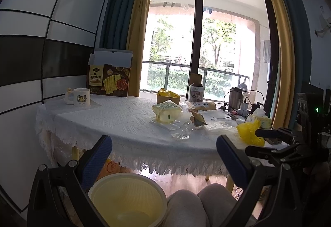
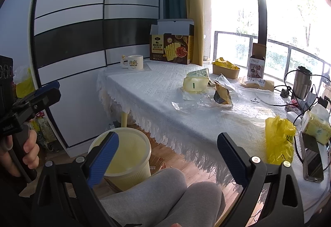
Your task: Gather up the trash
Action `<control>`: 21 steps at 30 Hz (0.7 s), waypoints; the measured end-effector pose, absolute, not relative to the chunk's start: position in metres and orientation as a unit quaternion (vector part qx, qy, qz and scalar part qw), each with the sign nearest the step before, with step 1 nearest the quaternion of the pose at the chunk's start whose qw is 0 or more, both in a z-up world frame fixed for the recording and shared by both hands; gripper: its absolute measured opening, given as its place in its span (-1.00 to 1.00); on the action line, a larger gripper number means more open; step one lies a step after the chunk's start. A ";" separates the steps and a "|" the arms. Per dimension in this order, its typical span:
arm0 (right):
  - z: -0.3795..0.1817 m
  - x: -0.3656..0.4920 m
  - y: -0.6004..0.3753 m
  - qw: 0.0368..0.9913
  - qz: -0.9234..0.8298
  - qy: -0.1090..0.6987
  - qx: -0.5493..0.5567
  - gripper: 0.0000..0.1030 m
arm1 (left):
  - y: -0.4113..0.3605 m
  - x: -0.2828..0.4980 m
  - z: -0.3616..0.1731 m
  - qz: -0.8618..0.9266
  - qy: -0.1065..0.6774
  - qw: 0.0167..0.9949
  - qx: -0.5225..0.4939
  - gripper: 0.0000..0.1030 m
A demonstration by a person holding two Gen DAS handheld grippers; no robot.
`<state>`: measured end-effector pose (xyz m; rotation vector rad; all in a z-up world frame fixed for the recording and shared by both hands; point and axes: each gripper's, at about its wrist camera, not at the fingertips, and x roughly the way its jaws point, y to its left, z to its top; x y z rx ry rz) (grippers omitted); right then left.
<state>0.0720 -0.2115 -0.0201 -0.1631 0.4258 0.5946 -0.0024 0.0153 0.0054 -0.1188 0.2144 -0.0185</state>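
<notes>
A pale yellow trash bin (image 1: 126, 198) stands on the floor in front of the table, also in the right wrist view (image 2: 126, 156). Trash lies on the white tablecloth: a yellow plastic bag (image 1: 249, 132) (image 2: 279, 140), a pale yellow wrapper (image 1: 166, 112) (image 2: 195, 83), a brown snack packet (image 1: 198, 120) (image 2: 222, 96) and clear plastic film (image 1: 182, 132) (image 2: 186, 106). My left gripper (image 1: 164, 154) is open and empty above the bin, short of the table edge. My right gripper (image 2: 167, 152) is open and empty, near the table edge, left of the yellow bag.
On the table stand a mug (image 1: 81, 97), an open cracker box (image 1: 108, 80), a brown paper bowl (image 1: 168, 97), a steel tumbler (image 1: 235, 98), cables, a tissue pack (image 2: 315, 125) and a phone (image 2: 313, 163). My knees (image 2: 165, 191) are below. A window is behind.
</notes>
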 end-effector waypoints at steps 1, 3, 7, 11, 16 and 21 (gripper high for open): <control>-0.020 0.072 -0.212 0.931 0.290 0.208 -0.080 0.85 | 0.015 -0.002 0.005 -0.008 0.106 0.992 -0.060 0.96; -0.020 0.071 -0.211 0.931 0.290 0.208 -0.080 0.85 | 0.016 -0.003 0.004 -0.008 0.107 0.992 -0.060 0.96; -0.021 0.072 -0.210 0.930 0.292 0.208 -0.081 0.85 | 0.016 -0.004 0.003 -0.006 0.107 0.992 -0.060 0.96; -0.021 0.072 -0.209 0.930 0.292 0.207 -0.082 0.85 | 0.016 -0.004 0.003 -0.005 0.106 0.992 -0.060 0.96; -0.021 0.073 -0.208 0.929 0.294 0.208 -0.083 0.85 | 0.018 -0.005 0.003 -0.003 0.108 0.992 -0.062 0.96; -0.021 0.075 -0.206 0.929 0.295 0.208 -0.084 0.85 | 0.018 -0.004 0.003 -0.004 0.109 0.992 -0.060 0.96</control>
